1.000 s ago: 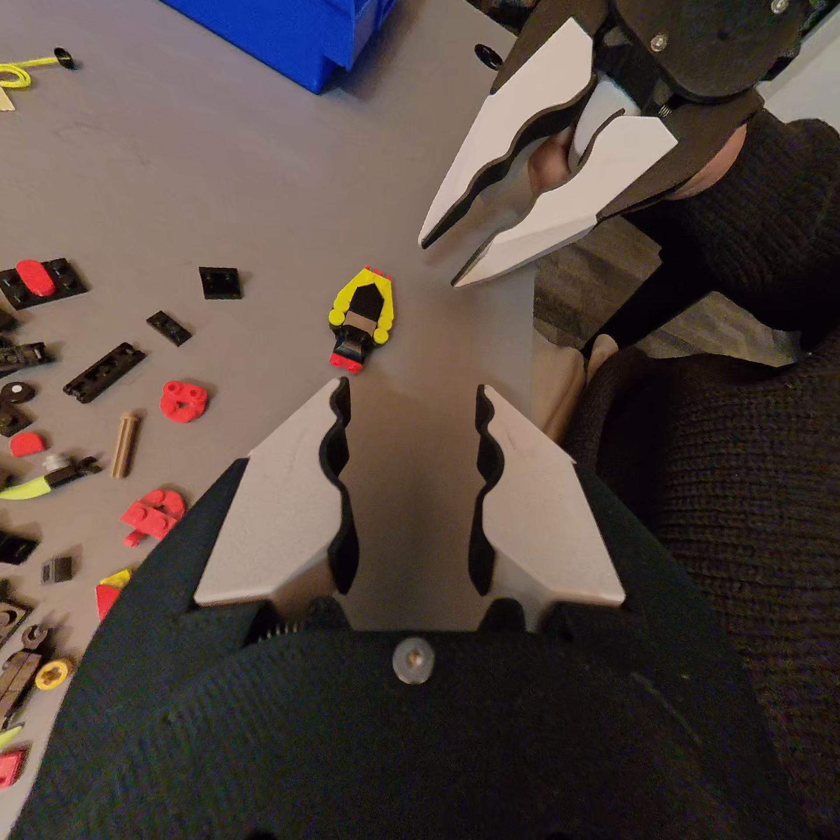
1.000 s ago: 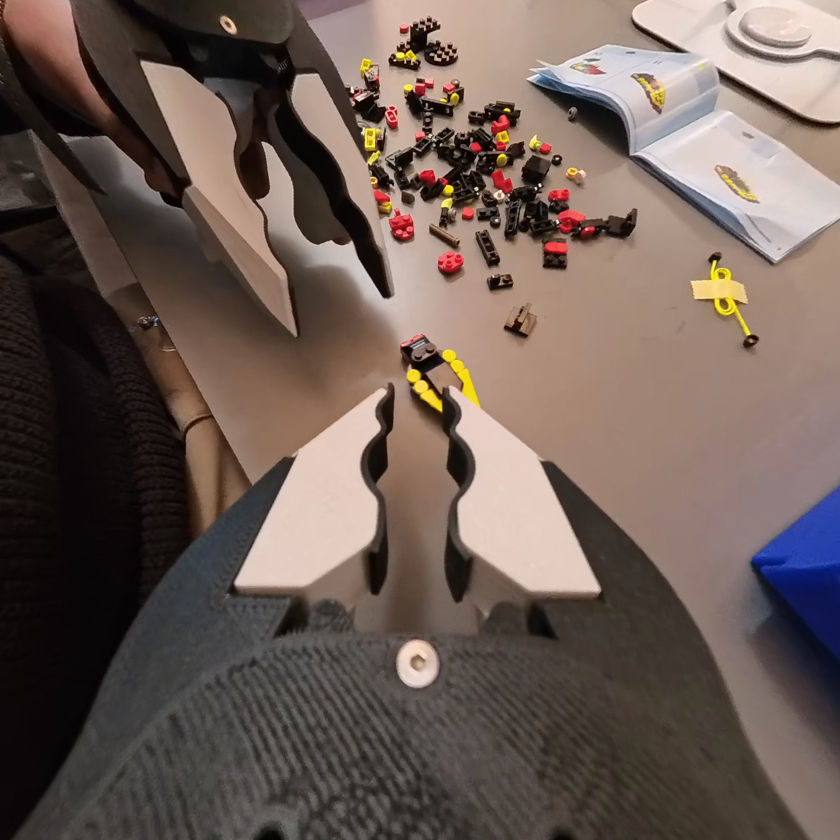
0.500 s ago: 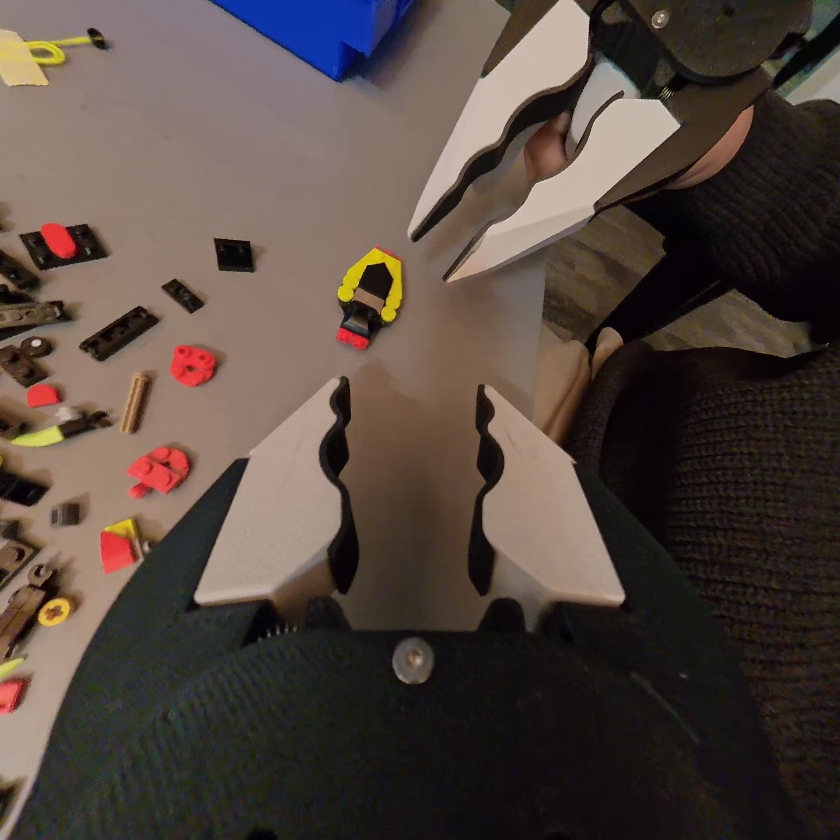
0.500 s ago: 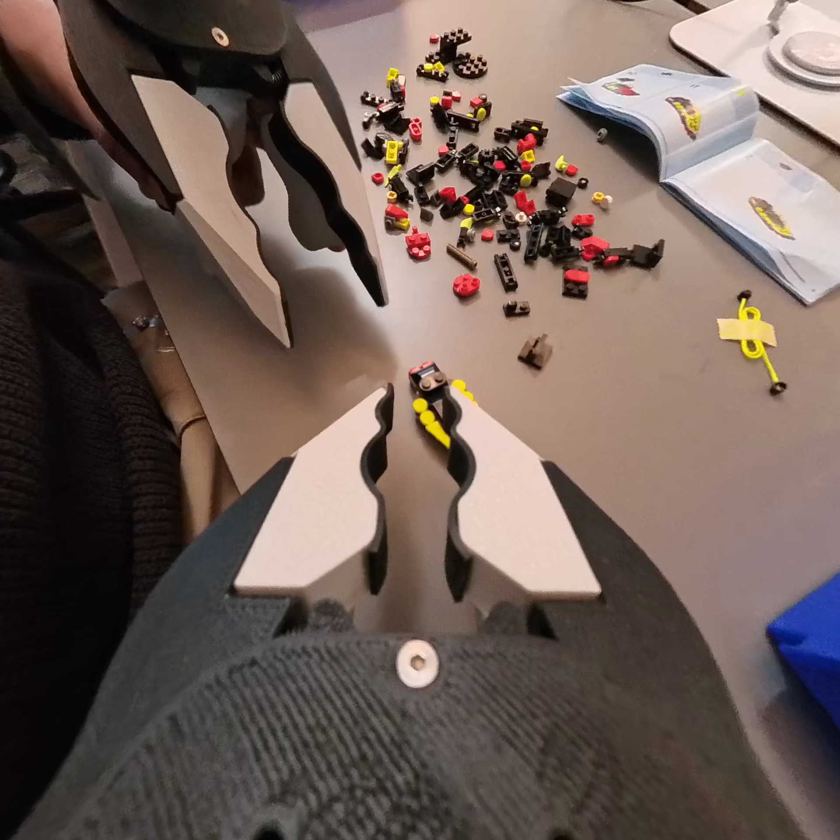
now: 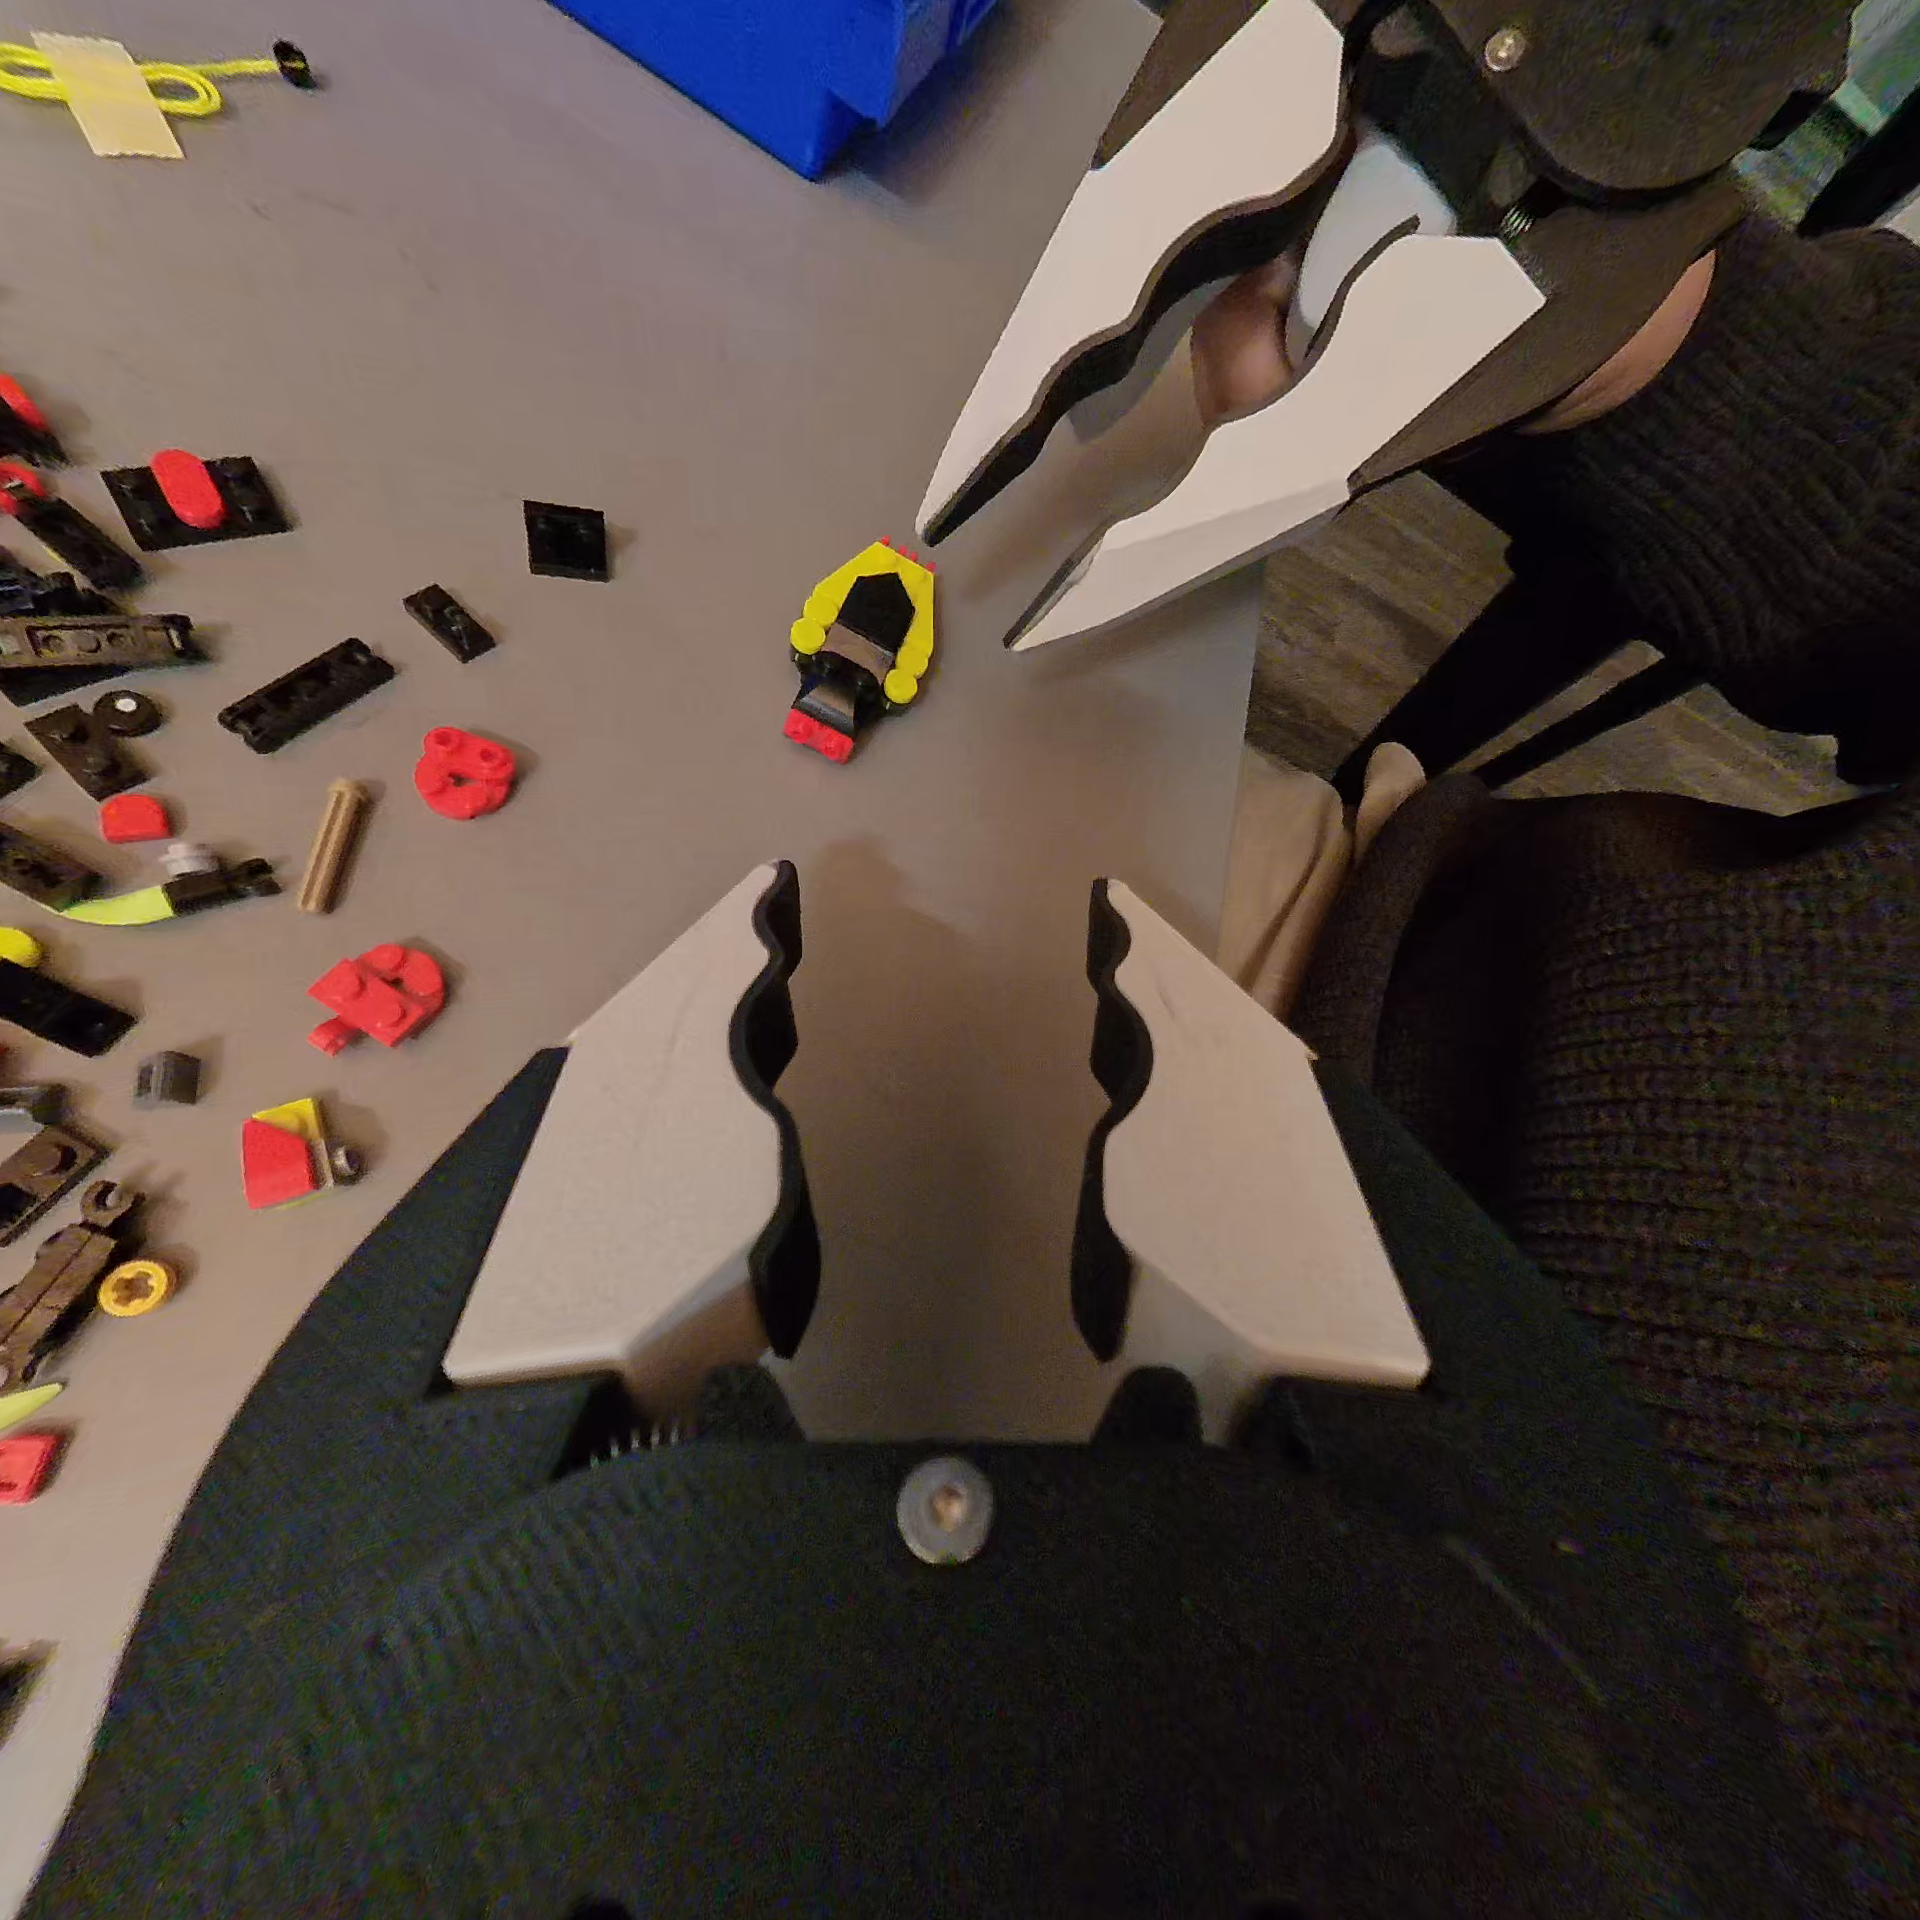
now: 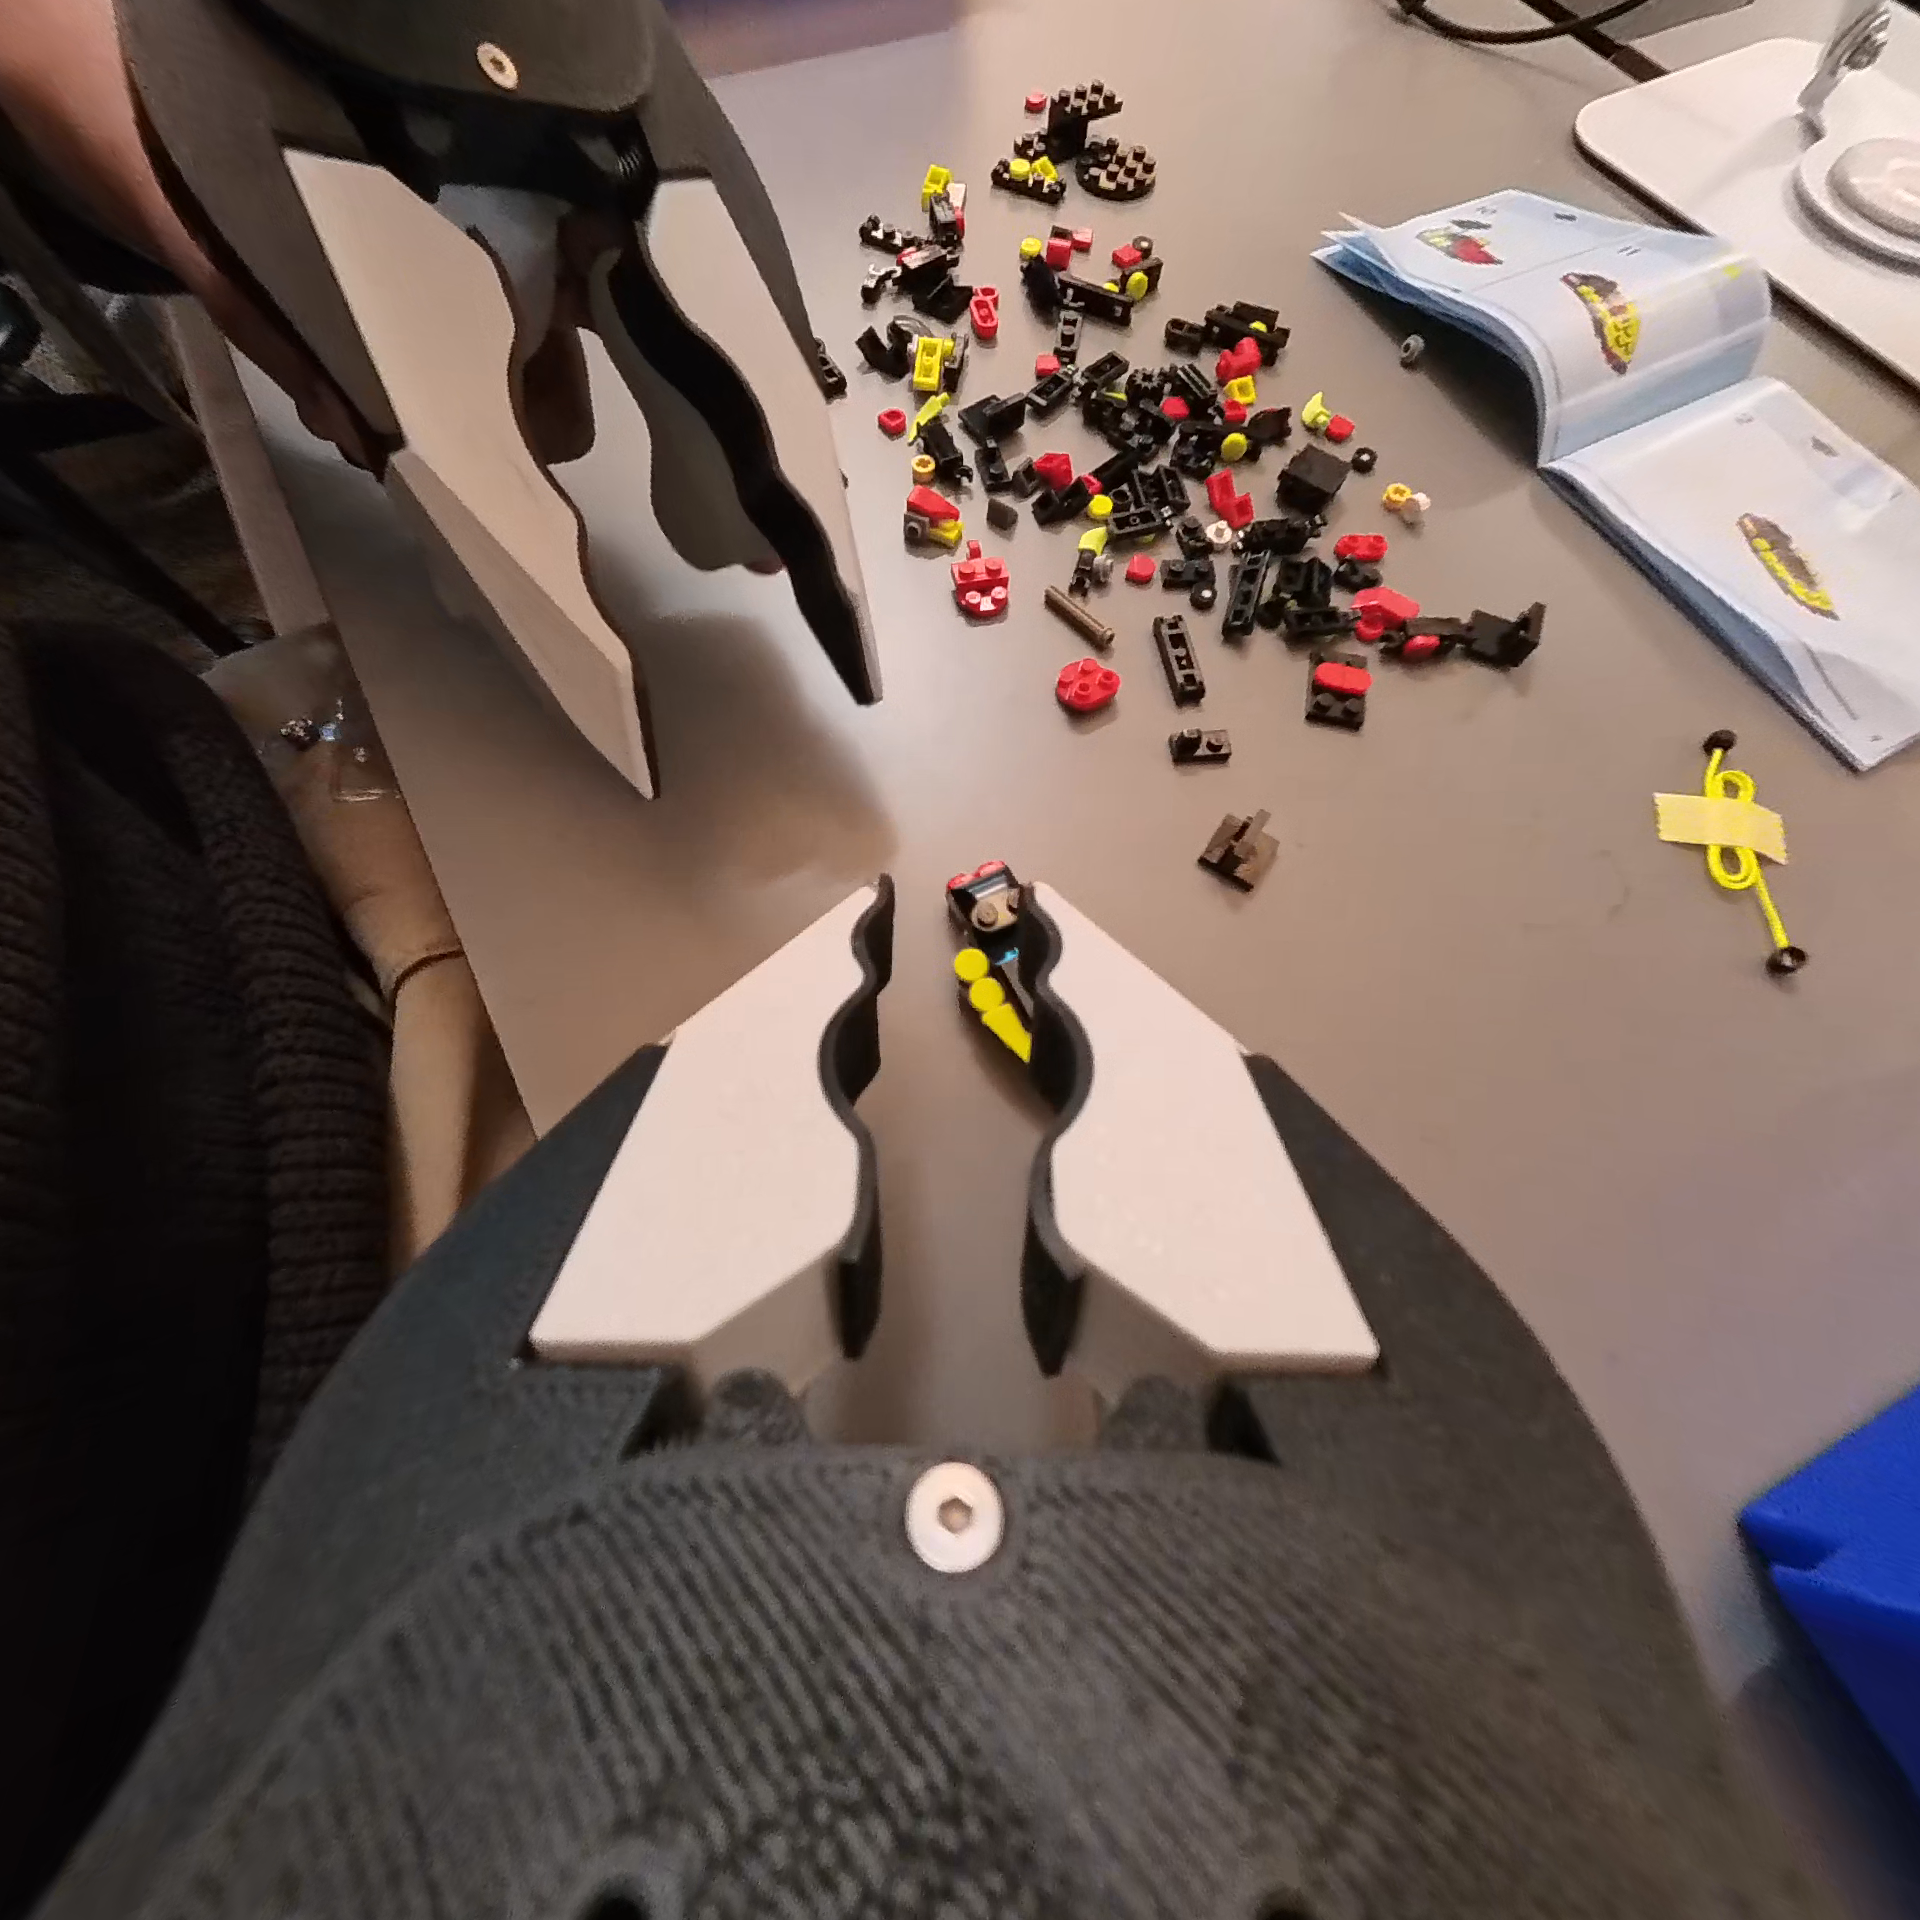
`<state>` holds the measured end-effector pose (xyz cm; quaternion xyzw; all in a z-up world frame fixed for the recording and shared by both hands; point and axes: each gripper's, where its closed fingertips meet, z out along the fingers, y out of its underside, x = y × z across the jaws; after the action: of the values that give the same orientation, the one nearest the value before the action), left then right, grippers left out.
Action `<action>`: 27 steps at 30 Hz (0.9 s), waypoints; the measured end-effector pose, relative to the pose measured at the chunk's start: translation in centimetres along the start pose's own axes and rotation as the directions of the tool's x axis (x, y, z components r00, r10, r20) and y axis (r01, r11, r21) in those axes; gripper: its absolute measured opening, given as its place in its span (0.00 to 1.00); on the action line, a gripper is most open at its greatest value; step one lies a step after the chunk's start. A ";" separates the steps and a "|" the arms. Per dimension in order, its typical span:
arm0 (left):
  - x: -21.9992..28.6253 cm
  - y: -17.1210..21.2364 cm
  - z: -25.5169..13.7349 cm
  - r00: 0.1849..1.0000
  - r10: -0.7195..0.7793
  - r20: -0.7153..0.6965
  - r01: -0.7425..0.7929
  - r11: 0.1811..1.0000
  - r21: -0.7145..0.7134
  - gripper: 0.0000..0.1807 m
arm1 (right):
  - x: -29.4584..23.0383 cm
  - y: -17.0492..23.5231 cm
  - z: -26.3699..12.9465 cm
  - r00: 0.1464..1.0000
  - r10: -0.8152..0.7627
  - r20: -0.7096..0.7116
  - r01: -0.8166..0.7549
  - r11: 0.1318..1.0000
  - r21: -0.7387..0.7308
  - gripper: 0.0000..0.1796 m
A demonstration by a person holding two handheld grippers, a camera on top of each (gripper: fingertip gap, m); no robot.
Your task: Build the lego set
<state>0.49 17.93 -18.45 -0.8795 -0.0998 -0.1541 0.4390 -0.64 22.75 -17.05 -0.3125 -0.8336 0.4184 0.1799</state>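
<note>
A small yellow, black and red lego assembly (image 5: 862, 649) lies flat on the grey table near its edge. My right gripper (image 5: 971, 590) hovers just beyond it, tips apart and empty. In the right wrist view the assembly (image 6: 987, 966) shows through the narrow gap of the right gripper (image 6: 961, 888), close to the right finger and not clamped. My left gripper (image 5: 940, 883) is wide open and empty, a short way before the assembly. It also shows in the right wrist view (image 6: 756, 743), raised above the table. Loose red, black and yellow pieces (image 6: 1143, 468) lie scattered beyond.
An open instruction booklet (image 6: 1621, 416) lies at the far right, with a white tray (image 6: 1704, 135) behind it. A taped yellow cord (image 6: 1725, 831) and a blue bin (image 5: 810, 62) are nearby. The table edge (image 5: 1236, 727) runs beside the assembly, with a person's dark knit sleeve past it. Some 6 centimeters of space lies between my two pairs of fingers.
The right gripper has moved forward and down, so the assembly now sits in its finger gap in the right wrist view. The left gripper has shifted slightly and stays open.
</note>
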 end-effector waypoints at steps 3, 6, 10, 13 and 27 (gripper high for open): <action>0.1 -0.2 -0.2 1.000 0.008 0.005 -0.008 1.000 0.008 0.30 | -0.2 -0.3 0.0 1.000 -0.018 -0.004 0.018 1.000 0.008 0.11; 0.0 -0.3 -0.3 1.000 0.010 0.011 -0.011 1.000 0.012 0.30 | -0.3 -0.9 -0.2 0.999 -0.041 -0.016 0.041 0.999 0.033 0.11; 0.0 -0.3 -0.2 1.000 0.011 0.009 -0.011 1.000 0.011 0.30 | -0.5 -0.9 0.0 0.999 -0.048 -0.017 0.049 0.998 0.028 0.11; 0.1 -0.2 -0.2 1.000 0.015 0.010 -0.015 1.000 0.008 0.30 | -0.4 -0.7 0.1 0.999 -0.047 -0.014 0.047 0.999 0.022 0.11; 0.1 -0.1 -0.1 1.000 0.013 0.012 -0.013 1.000 0.005 0.30 | -0.3 -0.3 0.5 0.999 -0.040 -0.011 0.040 0.999 0.005 0.14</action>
<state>0.52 17.90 -18.22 -0.8800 -0.0972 -0.1458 0.4415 -0.76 22.12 -17.09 -0.2977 -0.8376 0.4150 0.1936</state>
